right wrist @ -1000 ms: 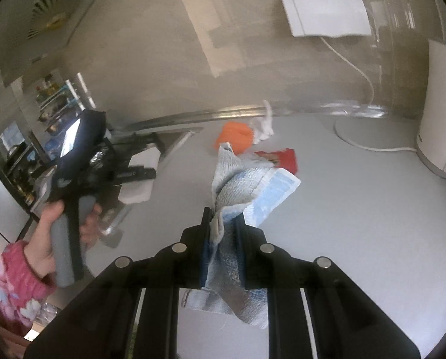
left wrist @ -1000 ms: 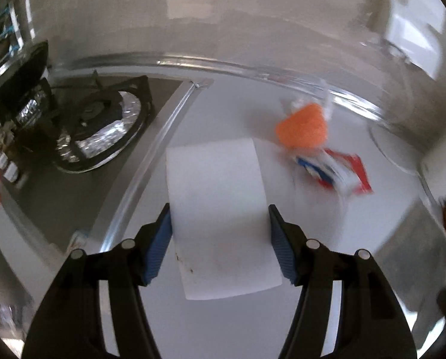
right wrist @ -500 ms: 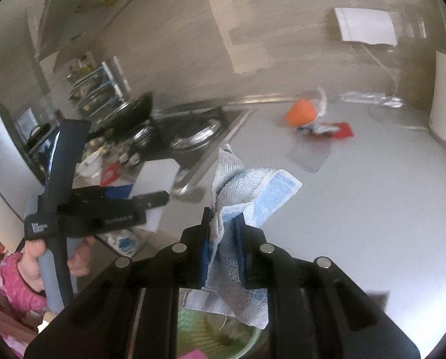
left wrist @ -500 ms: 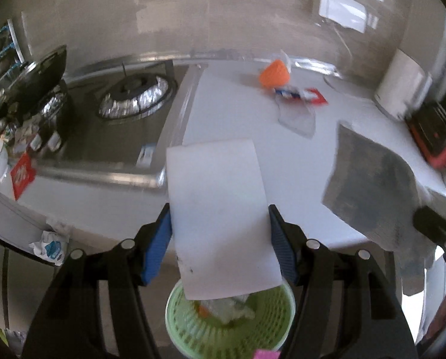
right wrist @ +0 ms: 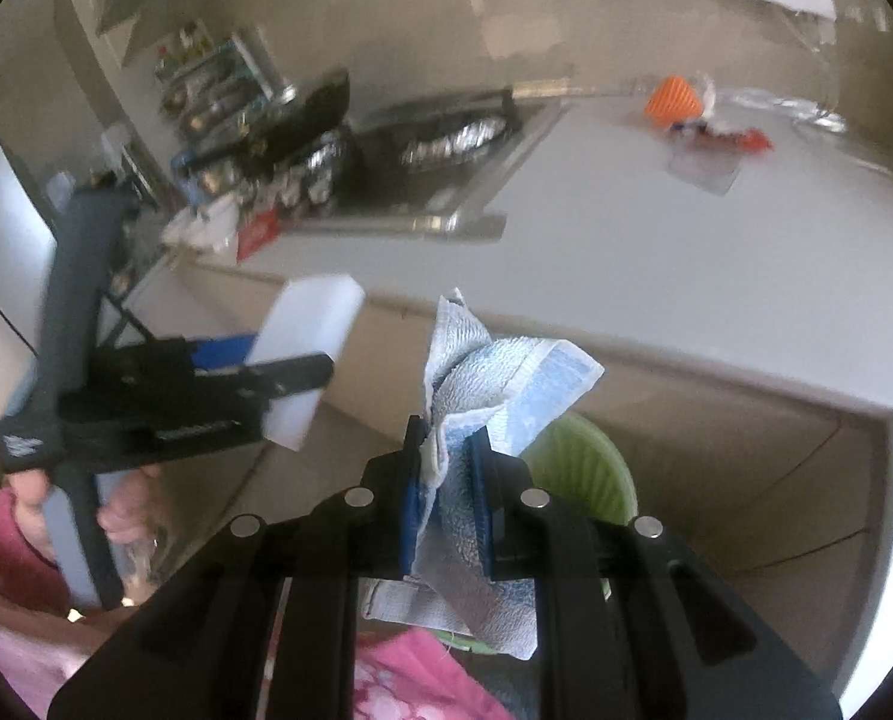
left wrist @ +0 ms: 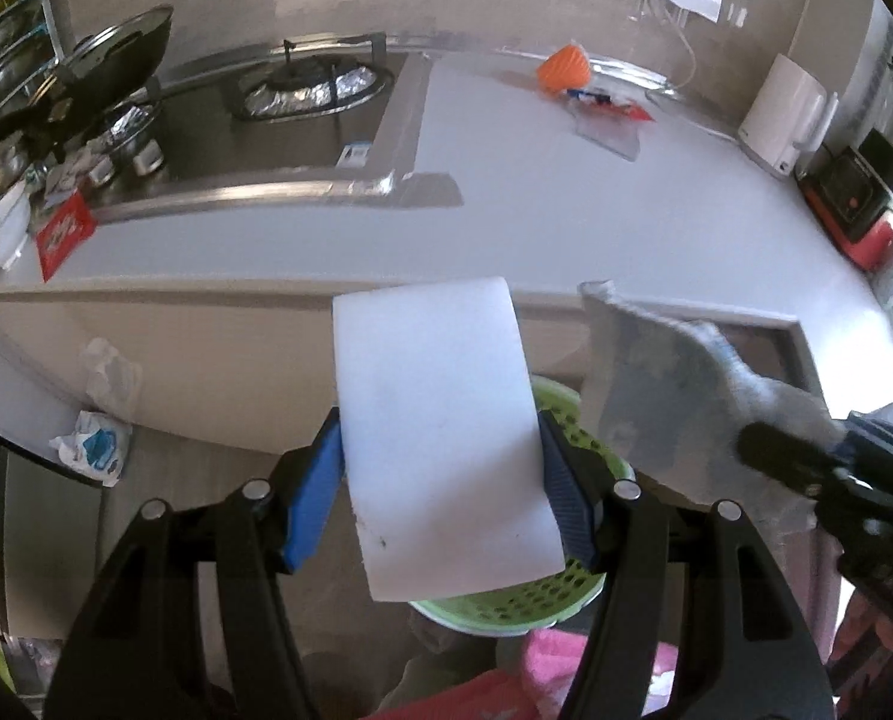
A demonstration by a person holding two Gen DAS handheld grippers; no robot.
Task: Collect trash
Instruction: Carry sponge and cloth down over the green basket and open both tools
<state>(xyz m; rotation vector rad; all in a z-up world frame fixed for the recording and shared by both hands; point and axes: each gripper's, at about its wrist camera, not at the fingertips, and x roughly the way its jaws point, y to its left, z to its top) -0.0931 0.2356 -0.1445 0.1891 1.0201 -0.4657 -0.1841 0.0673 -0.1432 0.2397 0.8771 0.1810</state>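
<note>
My left gripper (left wrist: 440,468) is shut on a white foam block (left wrist: 440,432) and holds it over a green perforated bin (left wrist: 524,594) on the floor in front of the counter. My right gripper (right wrist: 446,480) is shut on a crumpled blue-and-white cloth (right wrist: 494,372), just above the same bin (right wrist: 578,468). The cloth also shows at the right of the left wrist view (left wrist: 674,384), and the block in the right wrist view (right wrist: 308,348). An orange cone-shaped thing (left wrist: 563,66), a red-and-blue wrapper (left wrist: 614,105) and a clear plastic piece (left wrist: 608,135) lie far back on the counter.
The white counter (left wrist: 566,216) has a gas hob (left wrist: 308,90) with a black pan (left wrist: 86,78) to the left. A white appliance (left wrist: 782,114) and a red device (left wrist: 854,204) stand at the right. A crumpled bag (left wrist: 92,438) lies on the floor at left.
Both grippers have pulled back from the counter and come down over the green bin, each still holding its item. The bin now sits directly beneath them.
</note>
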